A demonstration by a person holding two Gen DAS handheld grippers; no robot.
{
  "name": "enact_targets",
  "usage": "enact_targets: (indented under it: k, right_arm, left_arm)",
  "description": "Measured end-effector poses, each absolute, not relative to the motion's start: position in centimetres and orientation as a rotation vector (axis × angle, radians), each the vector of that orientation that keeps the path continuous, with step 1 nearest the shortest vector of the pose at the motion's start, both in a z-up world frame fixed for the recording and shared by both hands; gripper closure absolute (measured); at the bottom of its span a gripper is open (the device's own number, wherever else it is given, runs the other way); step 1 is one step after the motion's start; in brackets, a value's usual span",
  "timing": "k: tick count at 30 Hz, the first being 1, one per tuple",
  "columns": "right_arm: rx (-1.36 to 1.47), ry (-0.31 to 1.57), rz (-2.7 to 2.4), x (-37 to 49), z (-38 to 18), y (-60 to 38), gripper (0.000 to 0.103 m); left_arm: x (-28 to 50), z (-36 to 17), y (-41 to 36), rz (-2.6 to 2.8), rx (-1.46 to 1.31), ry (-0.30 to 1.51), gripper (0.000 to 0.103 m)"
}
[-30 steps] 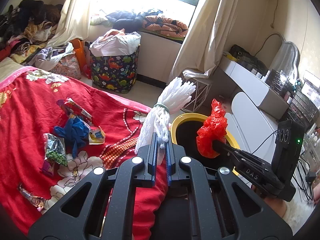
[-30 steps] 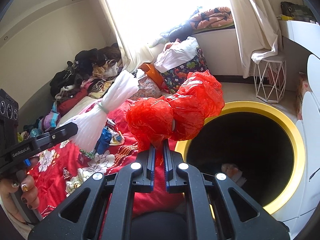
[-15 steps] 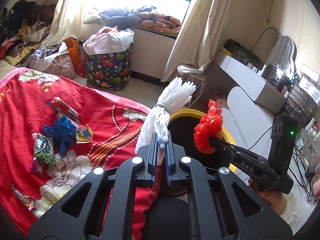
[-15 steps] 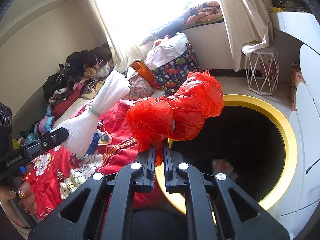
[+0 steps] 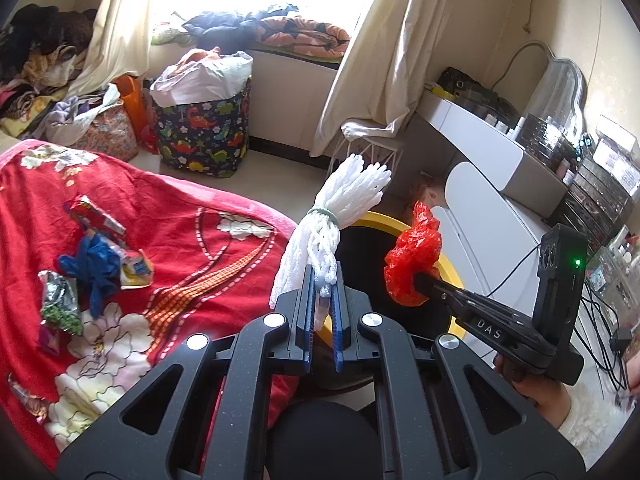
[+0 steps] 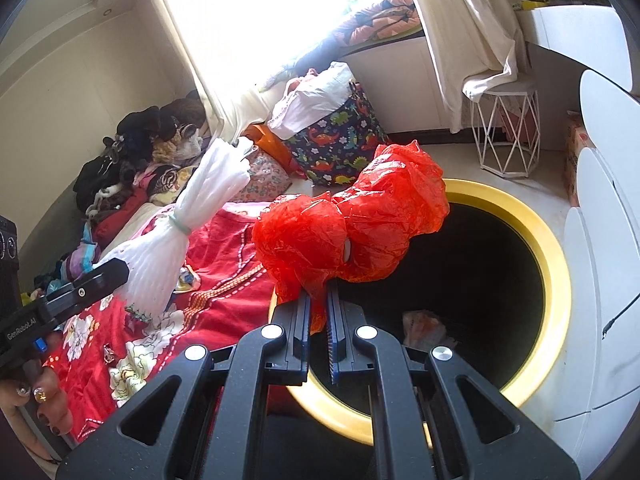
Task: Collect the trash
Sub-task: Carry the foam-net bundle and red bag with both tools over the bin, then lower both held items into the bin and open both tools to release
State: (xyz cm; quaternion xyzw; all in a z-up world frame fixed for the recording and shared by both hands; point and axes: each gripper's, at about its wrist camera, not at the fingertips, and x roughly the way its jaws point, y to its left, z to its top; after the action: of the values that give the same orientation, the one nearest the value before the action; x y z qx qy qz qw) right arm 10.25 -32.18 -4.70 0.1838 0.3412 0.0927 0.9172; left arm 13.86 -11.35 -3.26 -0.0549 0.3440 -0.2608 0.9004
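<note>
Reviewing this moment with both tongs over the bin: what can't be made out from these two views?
- Bin contents: right wrist view shows one pale crumpled item; the rest is lost in shadow.
- Bin base: cut off by the tongs' bodies in both views.
- Wrappers on the red blanket: left wrist view, print too small to read.
- Window: blown out by glare.
</note>
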Motion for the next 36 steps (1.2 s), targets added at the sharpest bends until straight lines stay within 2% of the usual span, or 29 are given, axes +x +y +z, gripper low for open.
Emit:
enact_targets:
  k: [20, 36]
  right_arm:
    - [0.357, 0.73, 0.143, 8.9, -6.5, -34.9, 0.096]
    - [0.386, 0.724, 0.131, 8.6, -7.3, -36.3, 0.095]
  left_arm:
    - [16.9, -5.3, -17.8, -0.574, -0.056, 0.773, 0.099]
    - [18.3, -6.5, -20.2, -0.544, -0.035, 0.822, 0.099]
